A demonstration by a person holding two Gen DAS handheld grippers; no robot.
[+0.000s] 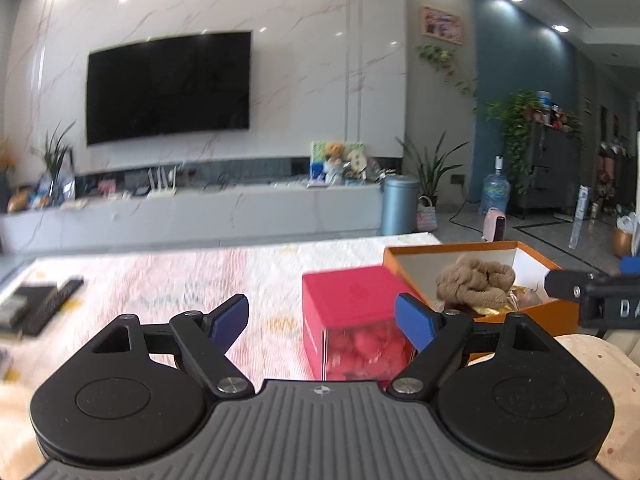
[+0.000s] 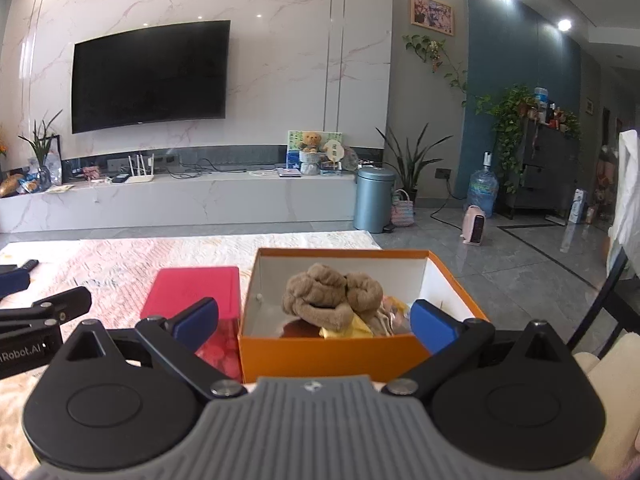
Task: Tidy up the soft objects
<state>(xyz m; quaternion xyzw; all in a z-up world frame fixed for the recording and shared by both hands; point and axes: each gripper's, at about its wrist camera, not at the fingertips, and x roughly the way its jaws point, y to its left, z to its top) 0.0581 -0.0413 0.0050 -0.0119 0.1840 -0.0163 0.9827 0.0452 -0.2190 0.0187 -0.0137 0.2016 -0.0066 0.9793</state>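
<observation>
An orange box (image 2: 332, 354) with white inner walls stands on the patterned table cover. A brown plush toy (image 2: 332, 300) lies in it on top of yellow and pale soft items. The same orange box (image 1: 532, 312) and brown plush toy (image 1: 476, 280) show at the right of the left wrist view. My right gripper (image 2: 316, 322) is open in front of the box, nothing between its blue pads. My left gripper (image 1: 324, 320) is open and empty, just left of a red-lidded clear box (image 1: 348, 300). That red-lidded box (image 2: 192, 292) stands against the orange box's left side.
Dark remotes and a book (image 1: 36, 308) lie at the table's left. Beyond the table are a TV wall, a low cabinet (image 2: 180, 200), a blue-grey bin (image 2: 374, 198), plants and a water bottle. A chair back (image 2: 600, 304) stands at the right.
</observation>
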